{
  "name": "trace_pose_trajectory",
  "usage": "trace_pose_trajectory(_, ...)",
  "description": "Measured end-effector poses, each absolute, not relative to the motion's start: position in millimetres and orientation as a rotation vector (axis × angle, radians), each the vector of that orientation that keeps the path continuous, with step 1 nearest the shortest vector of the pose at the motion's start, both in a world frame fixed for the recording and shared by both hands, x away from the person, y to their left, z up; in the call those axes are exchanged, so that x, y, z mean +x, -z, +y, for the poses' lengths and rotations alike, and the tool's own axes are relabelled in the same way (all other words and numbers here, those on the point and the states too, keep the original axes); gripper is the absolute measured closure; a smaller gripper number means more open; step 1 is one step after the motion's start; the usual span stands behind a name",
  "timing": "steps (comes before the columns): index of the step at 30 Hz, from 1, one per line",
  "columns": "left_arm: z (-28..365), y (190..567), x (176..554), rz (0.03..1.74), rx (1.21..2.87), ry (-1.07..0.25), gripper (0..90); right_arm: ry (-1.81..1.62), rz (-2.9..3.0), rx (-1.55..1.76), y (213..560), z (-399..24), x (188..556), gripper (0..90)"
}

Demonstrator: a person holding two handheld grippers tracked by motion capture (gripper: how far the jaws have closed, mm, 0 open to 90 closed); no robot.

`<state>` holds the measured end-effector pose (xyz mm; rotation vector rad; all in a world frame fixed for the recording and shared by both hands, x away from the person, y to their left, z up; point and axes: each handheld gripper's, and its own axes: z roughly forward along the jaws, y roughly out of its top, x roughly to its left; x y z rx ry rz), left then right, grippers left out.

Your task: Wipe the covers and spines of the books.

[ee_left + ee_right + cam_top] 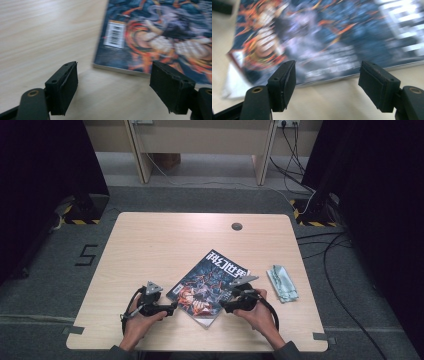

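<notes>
while the glossy blue-and-orange illustrated magazine lies closed on the table, the left gripper and right gripper flank it, jaws spread, nothing gripped yet.

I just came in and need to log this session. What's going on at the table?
A person holds a hand-held gripper in each hand beside a magazine lying flat on the table. The left hand-held gripper and right hand-held gripper sit at opposite edges, jaws open, neither gripping it yet.
</notes>
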<state>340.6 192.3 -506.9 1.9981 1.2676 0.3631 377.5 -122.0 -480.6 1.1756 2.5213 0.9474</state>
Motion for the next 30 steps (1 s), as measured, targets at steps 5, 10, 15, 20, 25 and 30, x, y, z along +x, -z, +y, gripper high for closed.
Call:
trace_pose_trajectory(5, 175.5, 506.7, 331.0, 1.229, 2.008, -0.305, 22.5, -0.985, 2.433, 1.233, 472.3, -142.9, 399.1, 30.7)
trace_pose_trajectory(10, 168.4, 509.2, 328.9, 1.229, 2.004, -0.256, 24.3, -0.956, 2.380, 1.233, 467.5, -152.0, 425.1, 30.5)
trace_pose_trajectory(15, 166.2, 509.8, 330.2, 1.223, 2.005, -0.258, 24.6, -0.943, 2.352, 1.291, 467.5, -153.8, 451.4, 30.4)
trace_pose_trajectory(20, 166.5, 509.8, 331.7, 1.220, 2.011, -0.259, 24.7, -0.860, 2.388, 1.306, 482.6, -147.8, 468.5, 29.6)
trace_pose_trajectory(25, 168.1, 509.7, 336.0, 1.225, 2.009, -0.260, 24.7, -0.866, 2.424, 1.360, 494.6, -152.0, 476.7, 28.5)
trace_pose_trajectory(30, 173.0, 510.4, 347.8, 1.261, 1.979, -0.274, 23.3, -0.843, 2.464, 1.354, 492.6, -155.8, 464.3, 28.5)
